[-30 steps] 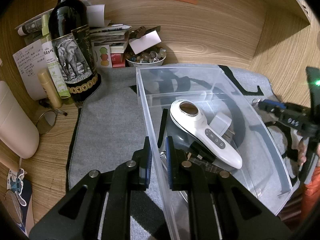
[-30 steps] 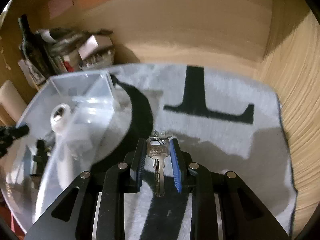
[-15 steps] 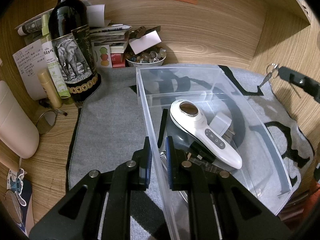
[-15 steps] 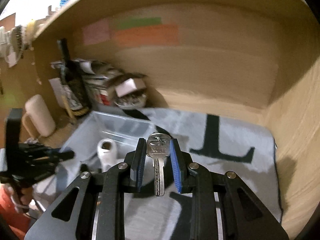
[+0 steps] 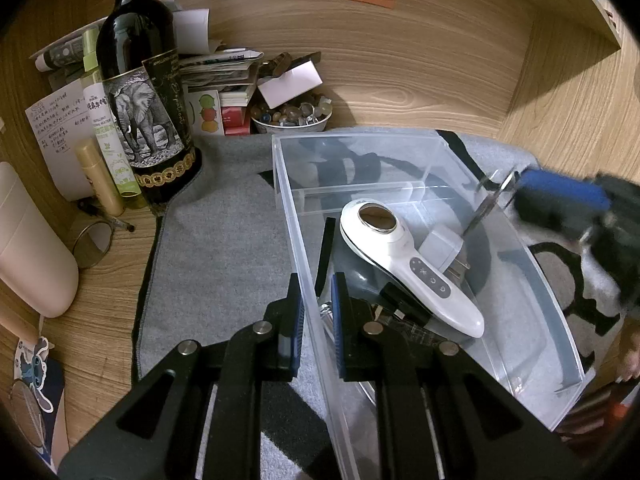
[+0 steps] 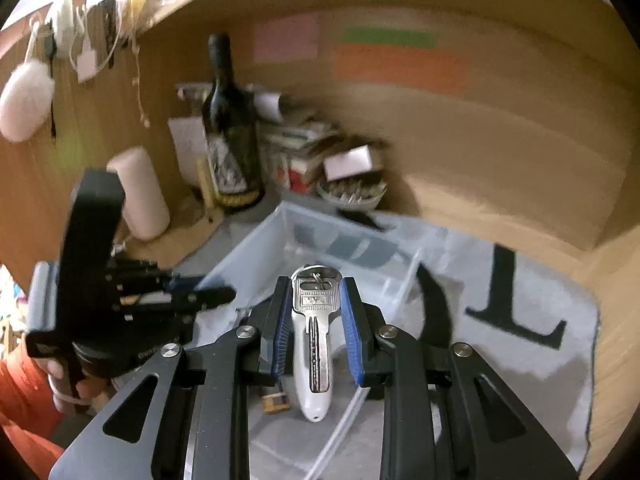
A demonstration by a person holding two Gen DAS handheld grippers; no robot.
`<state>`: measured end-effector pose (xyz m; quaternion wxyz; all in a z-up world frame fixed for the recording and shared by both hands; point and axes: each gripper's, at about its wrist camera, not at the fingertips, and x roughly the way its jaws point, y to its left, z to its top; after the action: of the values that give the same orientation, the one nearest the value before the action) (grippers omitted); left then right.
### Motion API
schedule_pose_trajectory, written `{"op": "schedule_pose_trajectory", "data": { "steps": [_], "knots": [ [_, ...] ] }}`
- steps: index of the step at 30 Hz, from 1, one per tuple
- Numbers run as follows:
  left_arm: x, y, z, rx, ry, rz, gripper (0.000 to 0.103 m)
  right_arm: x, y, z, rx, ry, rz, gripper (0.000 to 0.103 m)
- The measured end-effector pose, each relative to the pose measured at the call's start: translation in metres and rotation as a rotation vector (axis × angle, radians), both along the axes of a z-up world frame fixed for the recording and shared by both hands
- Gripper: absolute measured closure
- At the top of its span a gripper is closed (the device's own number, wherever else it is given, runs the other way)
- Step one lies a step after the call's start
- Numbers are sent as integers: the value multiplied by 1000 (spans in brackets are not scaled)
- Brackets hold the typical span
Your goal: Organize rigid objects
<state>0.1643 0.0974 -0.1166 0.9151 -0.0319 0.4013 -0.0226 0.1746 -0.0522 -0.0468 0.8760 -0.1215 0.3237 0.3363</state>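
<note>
A clear plastic bin (image 5: 436, 148) sits on a grey mat. Inside lie a white handheld device (image 5: 404, 256), a white plug adapter (image 5: 442, 244) and dark small items. My left gripper (image 5: 316, 304) is shut on the bin's left wall (image 5: 304, 264). My right gripper (image 6: 316, 304) is shut on a silver key (image 6: 316, 312) and holds it above the bin (image 6: 256, 256). In the left wrist view the key (image 5: 486, 204) hangs from the right gripper's blue pads (image 5: 560, 190) over the bin's right side.
A dark wine bottle (image 5: 148, 96), a green spray bottle (image 5: 112, 140), papers and a bowl of stones (image 5: 292, 116) crowd the back left corner. A cream cylinder (image 5: 28, 248) lies at the left. Wooden walls close the back and right.
My right gripper carried the key up from the mat and leftward, over the bin. My left gripper stayed clamped on the bin wall.
</note>
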Motion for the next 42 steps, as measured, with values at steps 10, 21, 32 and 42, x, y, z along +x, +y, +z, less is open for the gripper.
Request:
{"op": "schedule_pose_trajectory", "data": {
  "steps": [10, 21, 32, 42],
  "knots": [
    [0, 0, 0, -1, 0, 1, 92, 14, 13, -41, -90, 125, 19, 81],
    [1, 0, 0, 3, 10, 3, 92, 11, 9, -40, -82, 158, 26, 77],
    [-27, -13, 35, 41, -81, 24, 81, -13, -36, 6, 54, 29, -48, 48],
    [-79, -45, 92, 24, -287, -2, 48, -59, -81, 47, 167, -142, -121, 20]
  ]
}}
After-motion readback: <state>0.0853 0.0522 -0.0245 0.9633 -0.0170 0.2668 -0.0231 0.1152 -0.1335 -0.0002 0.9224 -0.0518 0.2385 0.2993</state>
